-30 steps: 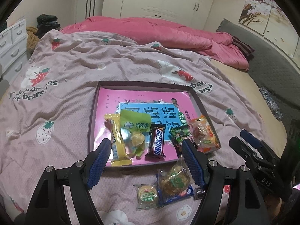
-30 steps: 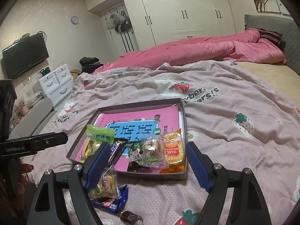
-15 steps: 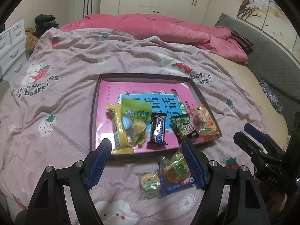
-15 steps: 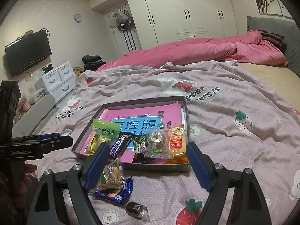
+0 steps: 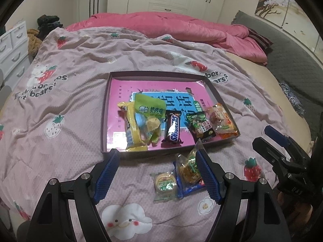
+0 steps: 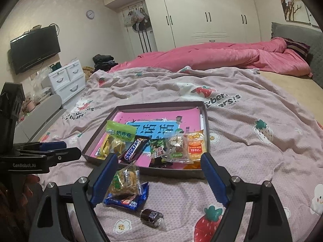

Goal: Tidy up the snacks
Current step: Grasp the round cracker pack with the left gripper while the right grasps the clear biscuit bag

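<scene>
Hovering above the near edge of the bed [image 5: 76, 109], both tools hang with their jaws spread wide and nothing between them. The left tool [image 5: 156, 176] and the right tool [image 6: 159, 178] both face the shallow tray [image 5: 104, 121], which already holds a row of packets along its near side, among them a Snickers bar [image 5: 173, 129] and a green-labelled bag [image 5: 150, 105]. What remains outside lies on the bedspread just near of the tray's near rim: a clear cracker packet [image 6: 125, 181] resting on top of a blue wrapper [image 6: 129, 200], a small round green-labelled cake [image 5: 165, 183] just left of them, and a small dark wrapped candy [image 6: 151, 215] nearest of all in the right wrist view. The cracker packet sits close under the left tool's right finger and beside the right tool's left finger, so either could reach it; in my judgement the left tool is slightly better centred on the loose pile. The packet stands somewhat on end, its long axis running near to far, crinkled, transparent and light, likely to slip or drag the blue wrapper beneath it.
</scene>
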Tool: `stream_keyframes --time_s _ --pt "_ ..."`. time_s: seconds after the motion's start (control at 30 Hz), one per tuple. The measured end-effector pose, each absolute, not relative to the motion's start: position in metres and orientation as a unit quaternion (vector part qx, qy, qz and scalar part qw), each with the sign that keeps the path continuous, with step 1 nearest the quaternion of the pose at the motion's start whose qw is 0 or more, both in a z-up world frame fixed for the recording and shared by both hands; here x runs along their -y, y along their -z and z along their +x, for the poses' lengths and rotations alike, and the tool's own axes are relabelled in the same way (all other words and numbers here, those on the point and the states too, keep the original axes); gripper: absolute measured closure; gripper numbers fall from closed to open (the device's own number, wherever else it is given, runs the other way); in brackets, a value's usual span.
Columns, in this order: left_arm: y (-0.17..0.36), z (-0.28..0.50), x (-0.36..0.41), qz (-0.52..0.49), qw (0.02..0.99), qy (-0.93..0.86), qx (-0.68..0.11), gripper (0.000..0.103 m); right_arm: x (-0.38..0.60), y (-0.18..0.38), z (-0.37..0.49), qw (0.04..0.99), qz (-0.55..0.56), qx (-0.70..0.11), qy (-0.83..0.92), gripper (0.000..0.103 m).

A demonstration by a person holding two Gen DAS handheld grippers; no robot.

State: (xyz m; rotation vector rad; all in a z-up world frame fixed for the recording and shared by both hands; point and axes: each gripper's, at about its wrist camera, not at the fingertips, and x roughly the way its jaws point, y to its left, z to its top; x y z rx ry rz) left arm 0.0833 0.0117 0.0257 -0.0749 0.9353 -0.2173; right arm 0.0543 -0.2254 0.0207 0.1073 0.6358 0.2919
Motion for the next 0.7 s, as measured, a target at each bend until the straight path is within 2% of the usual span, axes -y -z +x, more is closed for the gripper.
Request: stream_keyframes --time_s 0.07,0.7 --pt "-0.023 0.080 -0.011 -0.032 0.885 0.103 -0.454 0.025 0.222 -0.019 0.054 0.935 0.051 -0.317 -0.149 0.016" --pt "0.029 0.072 -0.018 -0.027 0.847 0.104 -0.520 0.025 0.185 0.011 0.055 0.912 -0.014 -0.366 -0.185 0.015"
